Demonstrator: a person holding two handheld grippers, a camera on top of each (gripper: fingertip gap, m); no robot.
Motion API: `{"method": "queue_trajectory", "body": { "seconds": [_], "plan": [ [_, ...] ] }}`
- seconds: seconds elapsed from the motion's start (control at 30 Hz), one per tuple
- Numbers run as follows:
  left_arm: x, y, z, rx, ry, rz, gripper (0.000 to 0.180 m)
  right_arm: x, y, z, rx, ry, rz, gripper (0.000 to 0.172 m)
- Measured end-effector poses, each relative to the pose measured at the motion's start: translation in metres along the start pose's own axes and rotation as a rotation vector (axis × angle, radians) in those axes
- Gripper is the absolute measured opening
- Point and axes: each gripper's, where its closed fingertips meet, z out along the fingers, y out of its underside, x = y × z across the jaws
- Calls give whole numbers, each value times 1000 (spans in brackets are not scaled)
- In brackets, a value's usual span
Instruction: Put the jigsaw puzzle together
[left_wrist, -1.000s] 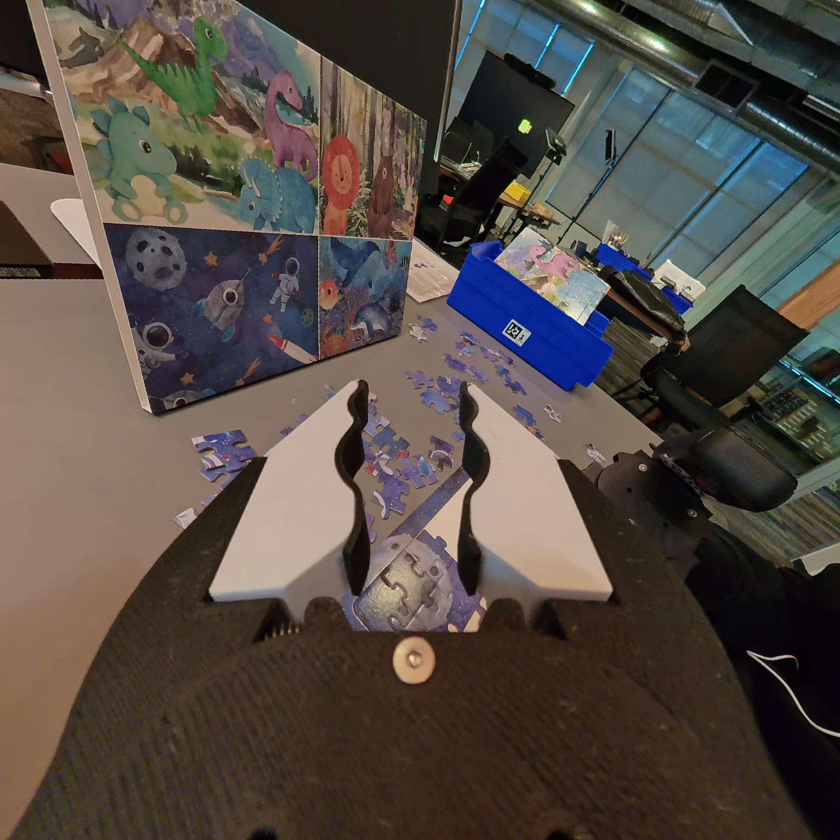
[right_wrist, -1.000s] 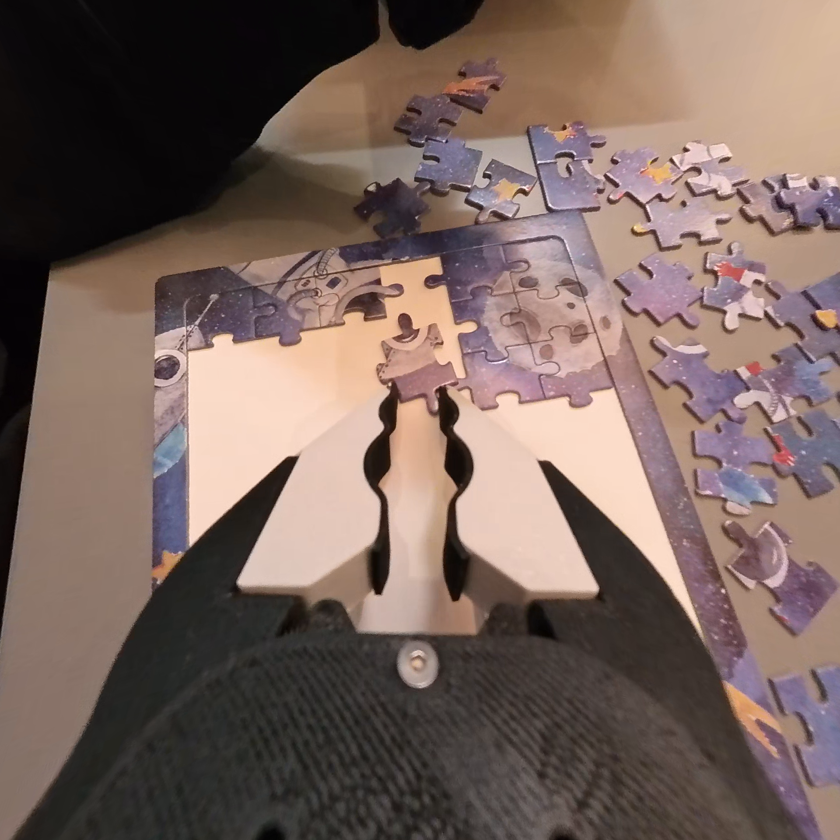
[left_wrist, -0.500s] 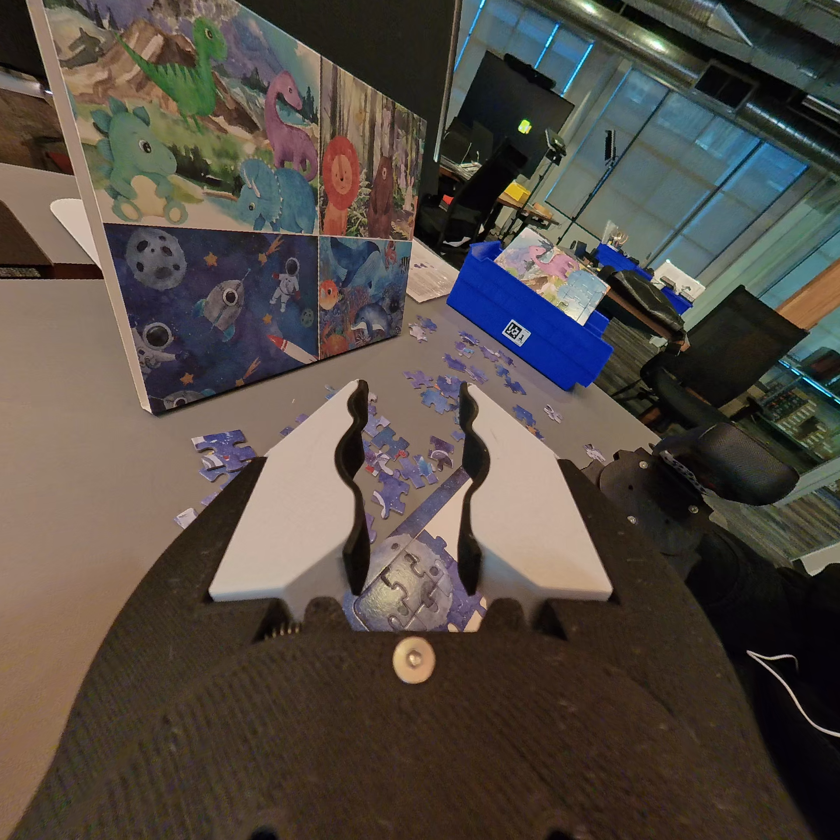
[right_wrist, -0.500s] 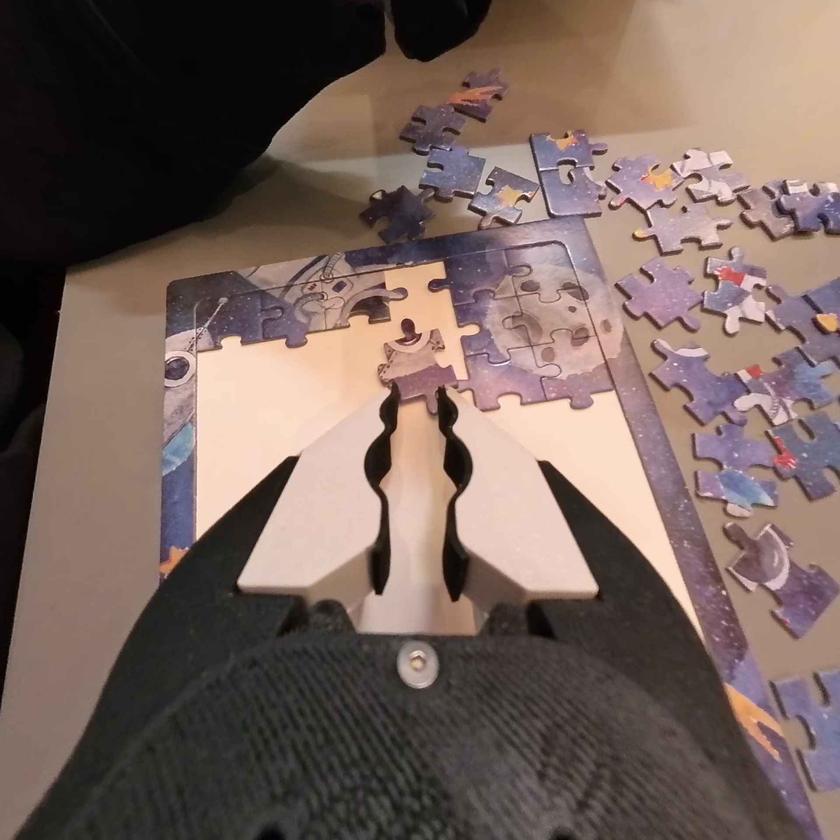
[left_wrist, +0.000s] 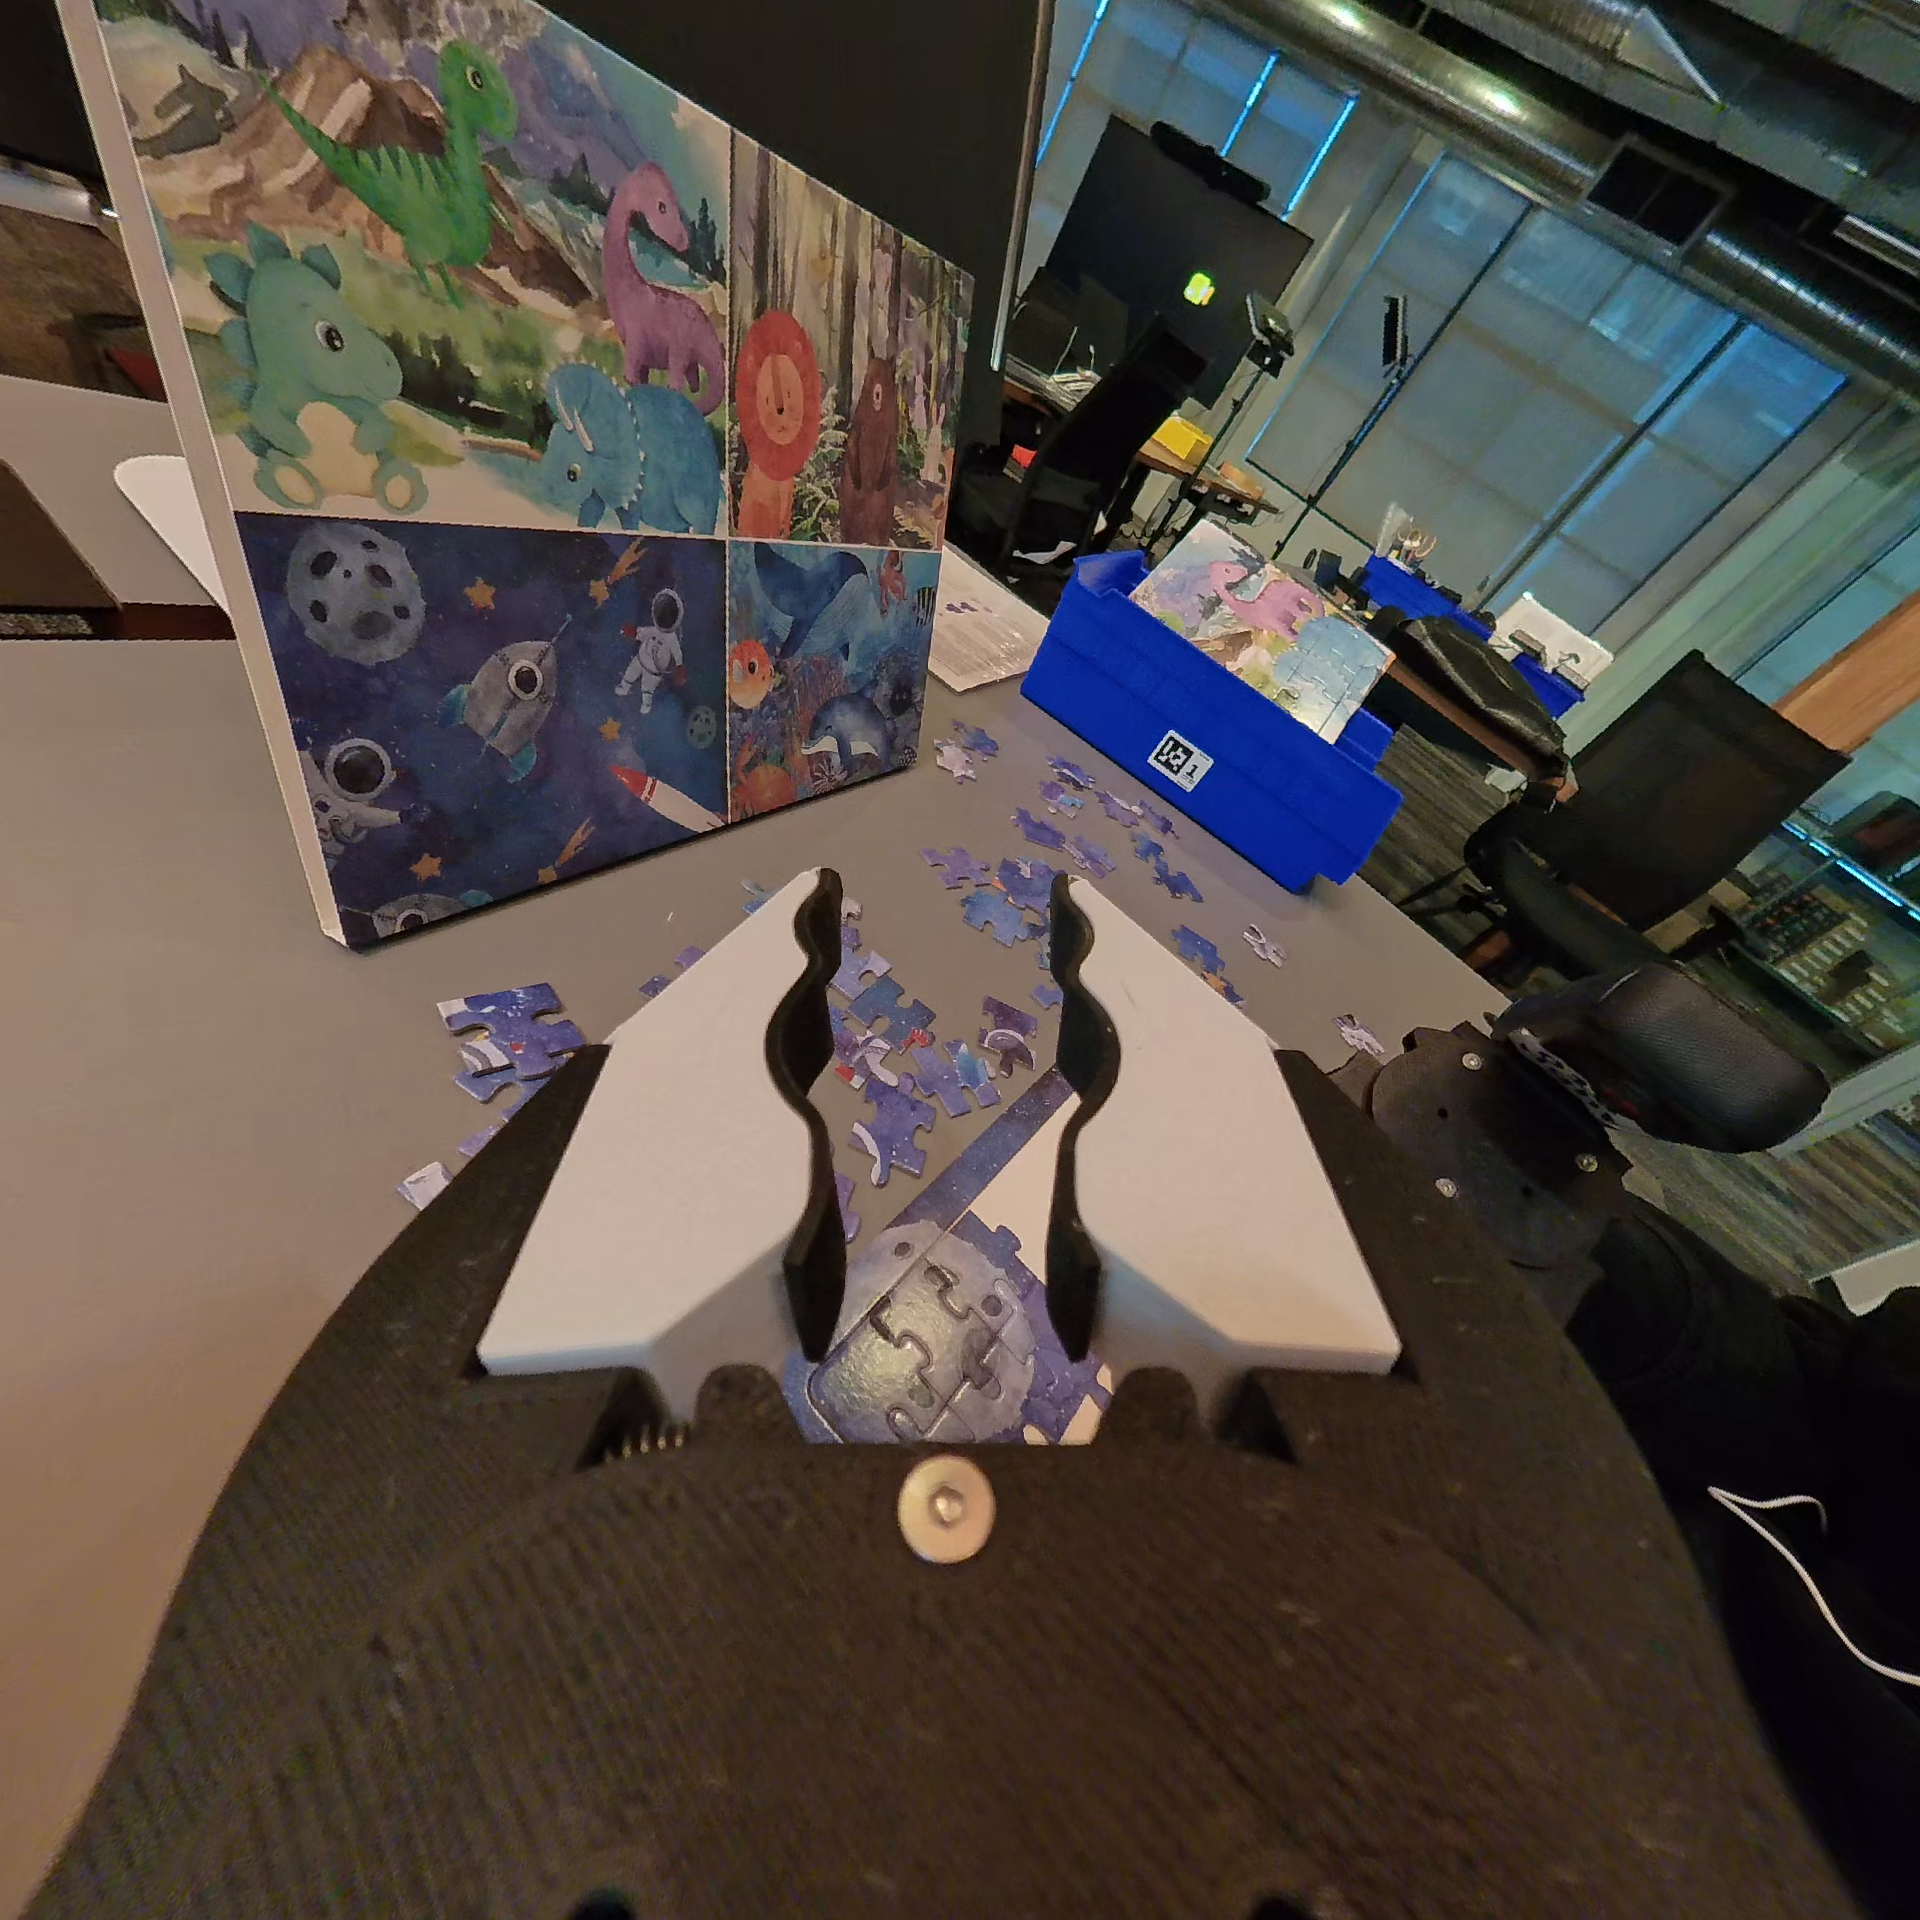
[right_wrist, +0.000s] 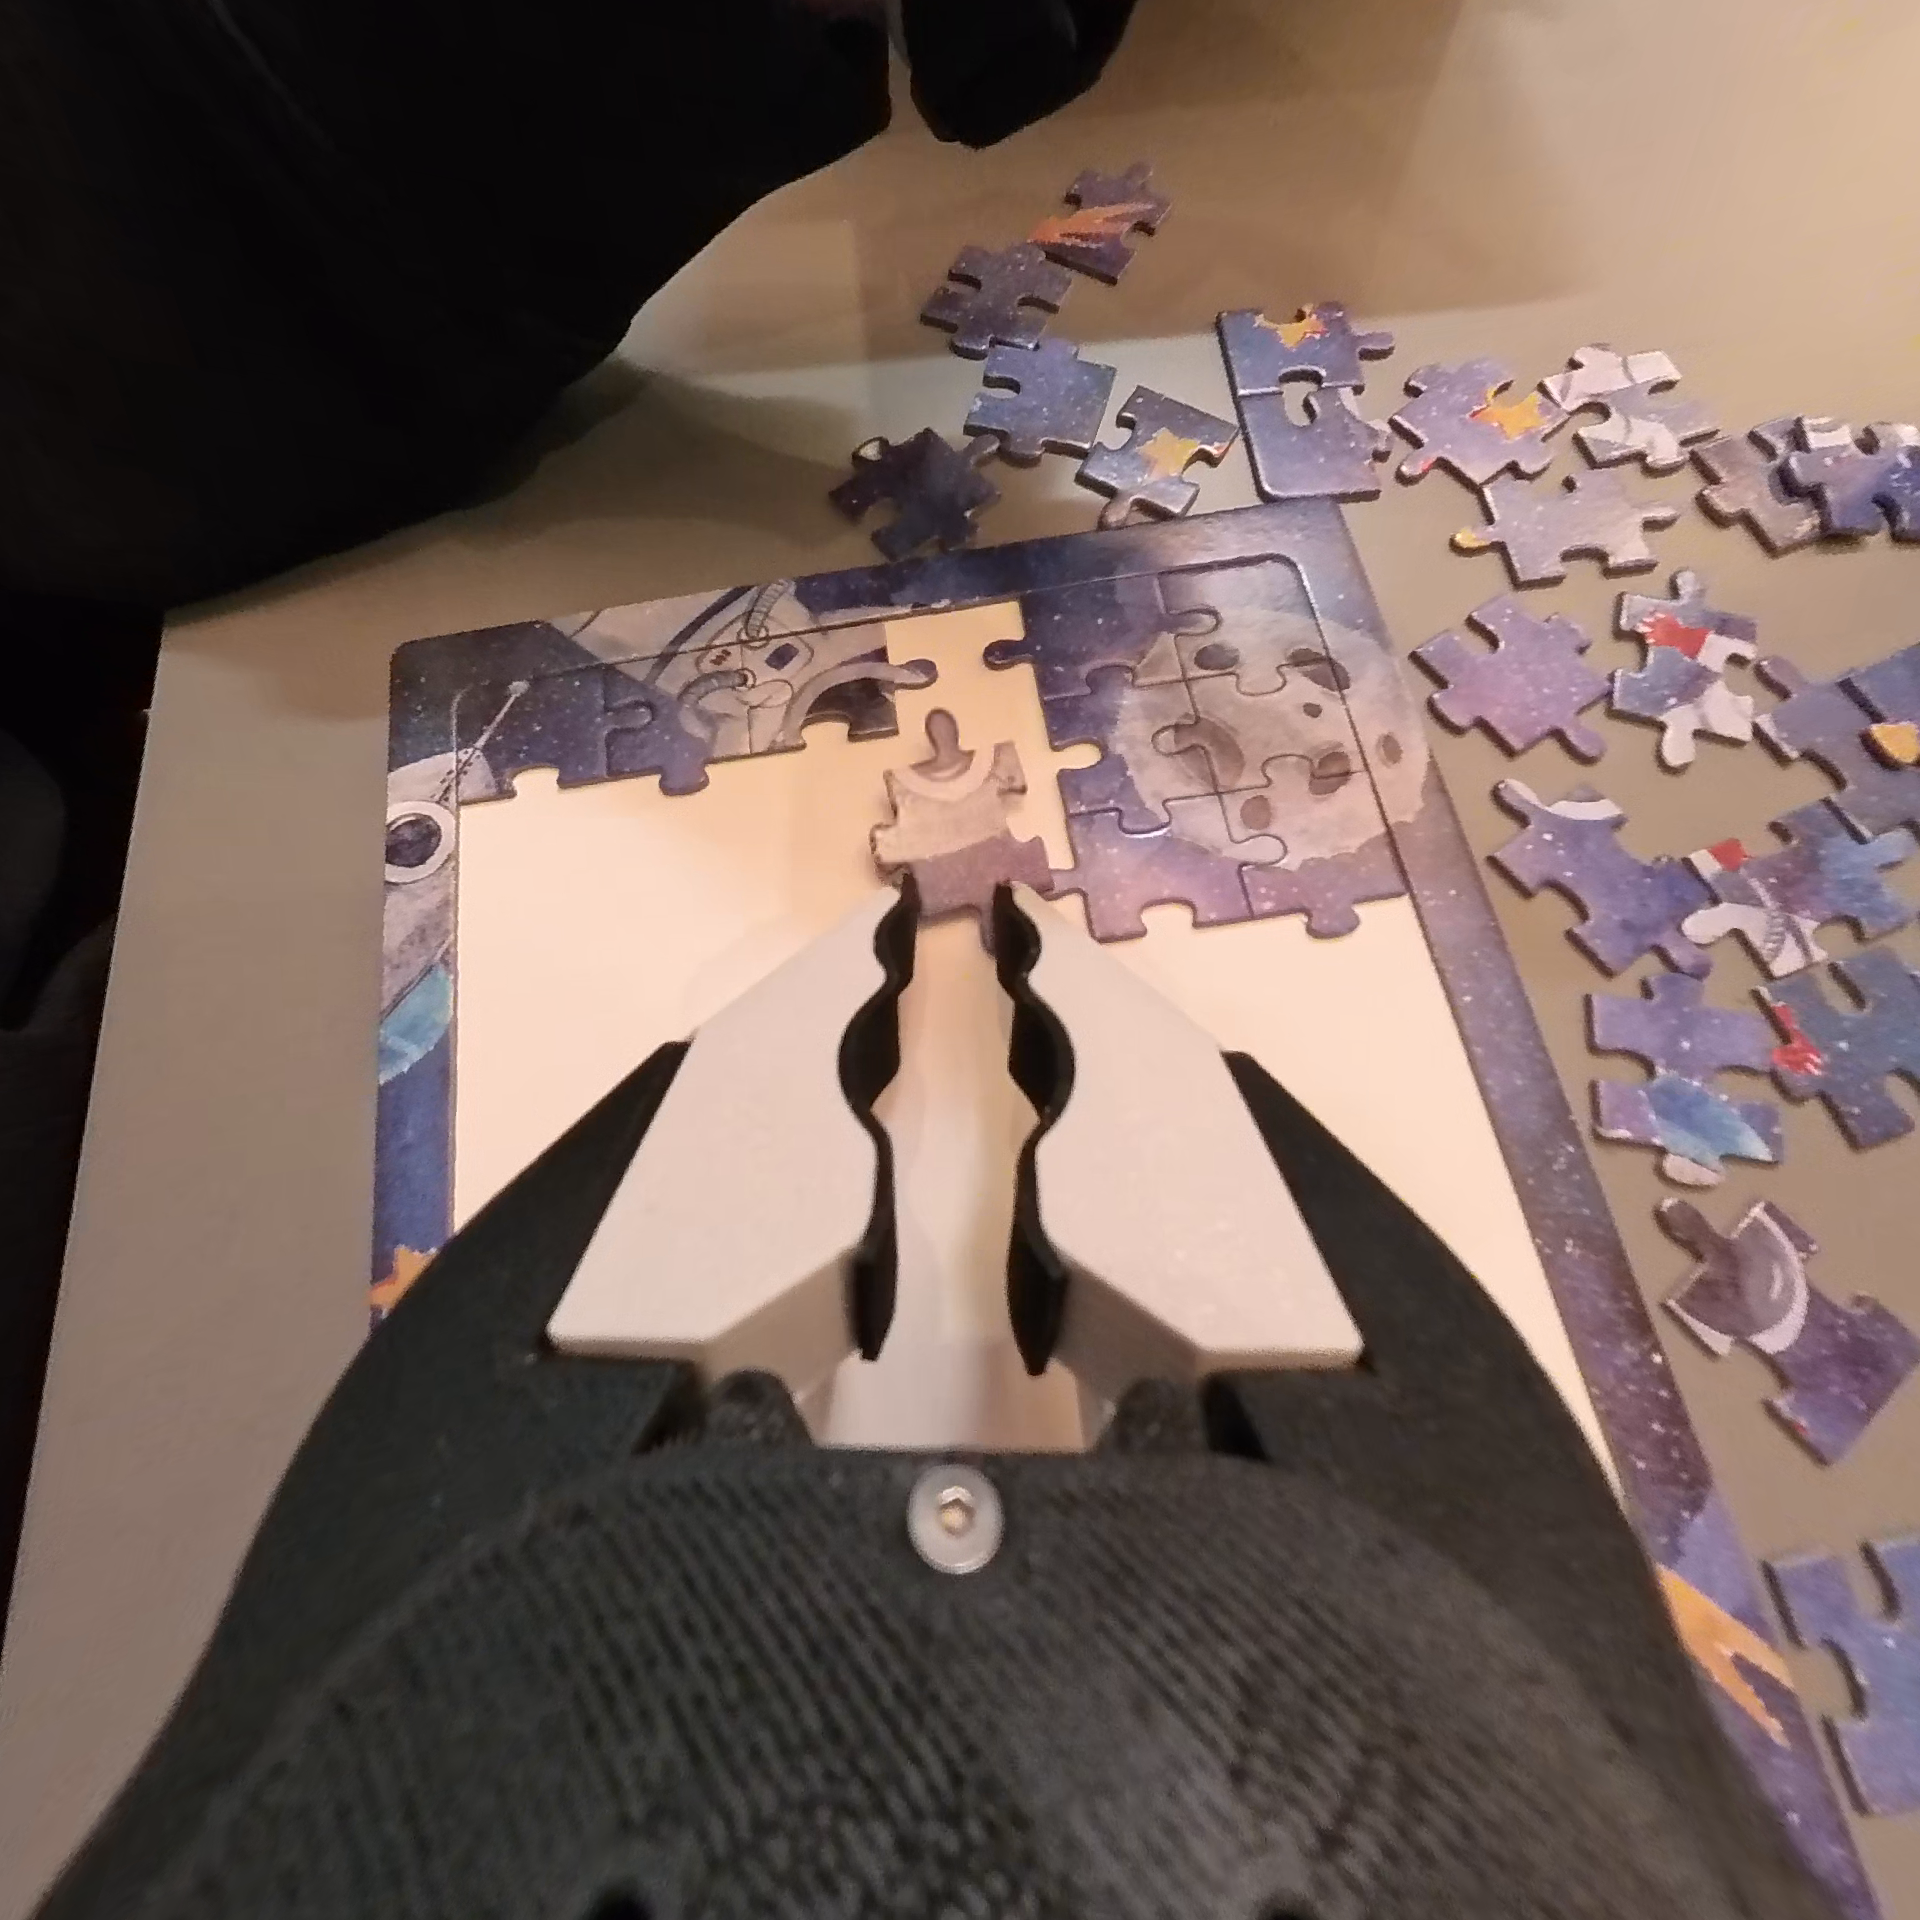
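Observation:
My right gripper (right_wrist: 954, 902) is shut on a grey and purple puzzle piece (right_wrist: 954, 831), gripped by its near tab. It holds the piece over the cream bed of the puzzle tray (right_wrist: 665, 1018), just below the gap in the top row (right_wrist: 961, 665) and beside the fitted moon pieces (right_wrist: 1236, 748). My left gripper (left_wrist: 940, 894) is open with nothing between its fingers. It hovers above the tray's corner with the moon (left_wrist: 935, 1330), and loose blue pieces (left_wrist: 925, 1070) lie on the grey table beyond its fingertips.
Several loose pieces (right_wrist: 1704, 831) lie right of the tray and above it (right_wrist: 1049, 343). A picture box (left_wrist: 540, 499) stands upright at the back left. A blue bin (left_wrist: 1195, 727) holds another puzzle board. The other gripper's body (left_wrist: 1621, 1081) shows at the right. A dark shape (right_wrist: 312, 260) fills the upper left. About 20 cm separates my left fingertips from my right.
My right gripper has shifted slightly, so the tray and loose pieces sit a little lower and to the right in its view; the piece stays in its grasp. The left gripper has not moved.

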Motion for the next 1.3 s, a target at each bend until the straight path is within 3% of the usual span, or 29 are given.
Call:
{"method": "queue_trajectory", "body": {
  "seconds": [0.57,0.67,0.97,1.3],
  "plan": [
    [0,0,0,-1,0,-1,38,-5,1,0,0,-34,-6,13],
    [0,0,0,-1,0,-1,38,-16,2,-1,-5,-104,-24,5],
    [0,0,0,-1,0,-1,38,-5,-2,-2,23,-36,-23,26],
    [0,1,1,-2,-2,1,38,-9,2,4,-25,-16,-60,20]
  ]
}}
